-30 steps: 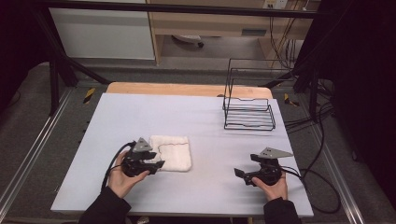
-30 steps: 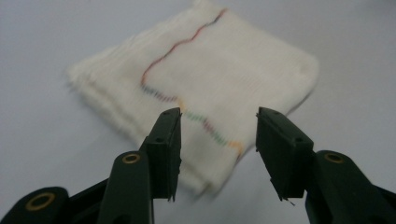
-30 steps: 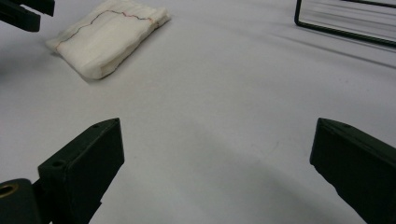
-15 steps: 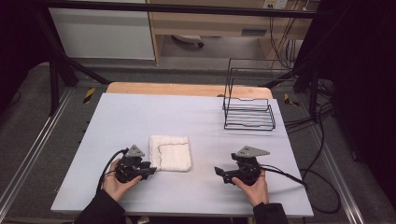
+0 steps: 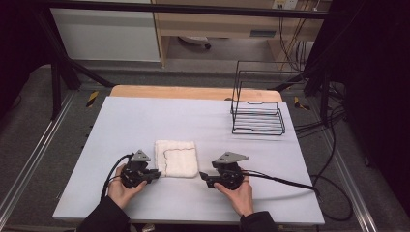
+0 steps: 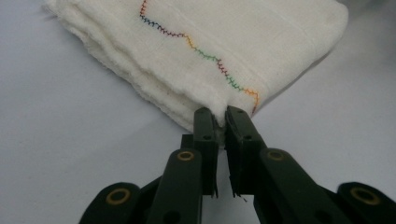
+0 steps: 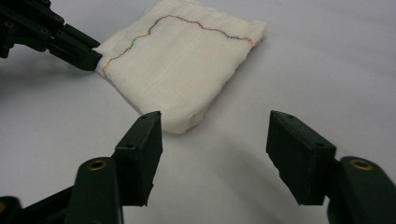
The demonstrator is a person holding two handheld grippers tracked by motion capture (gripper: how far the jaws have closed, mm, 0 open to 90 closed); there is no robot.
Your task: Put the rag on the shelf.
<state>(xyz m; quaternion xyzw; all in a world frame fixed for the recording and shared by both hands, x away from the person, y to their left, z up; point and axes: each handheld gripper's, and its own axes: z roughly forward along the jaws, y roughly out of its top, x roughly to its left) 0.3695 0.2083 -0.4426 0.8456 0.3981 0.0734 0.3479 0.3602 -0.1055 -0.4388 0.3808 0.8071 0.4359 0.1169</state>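
A folded white cloth (image 5: 176,158) with a wavy line of coloured stitching lies flat on the pale table (image 5: 193,116). My left gripper (image 5: 157,174) sits at the cloth's near left corner. In the left gripper view its jaws have just been closing and the left gripper (image 6: 222,119) is shut on that corner of the cloth (image 6: 210,51). My right gripper (image 5: 202,176) lies just right of the cloth's near right corner. Its jaws have been closing, but the right gripper (image 7: 215,135) stands open with nothing between them; the cloth (image 7: 182,60) is a little ahead, with the left gripper (image 7: 88,58) beyond.
A black wire rack (image 5: 257,113) stands at the table's far right. The right gripper's cable (image 5: 285,181) trails off across the table to the right. A wooden strip (image 5: 193,92) edges the table's far side.
My right gripper has slid left across the table to the cloth's near right corner. The left gripper has stayed at the near left corner and its jaws have closed on it.
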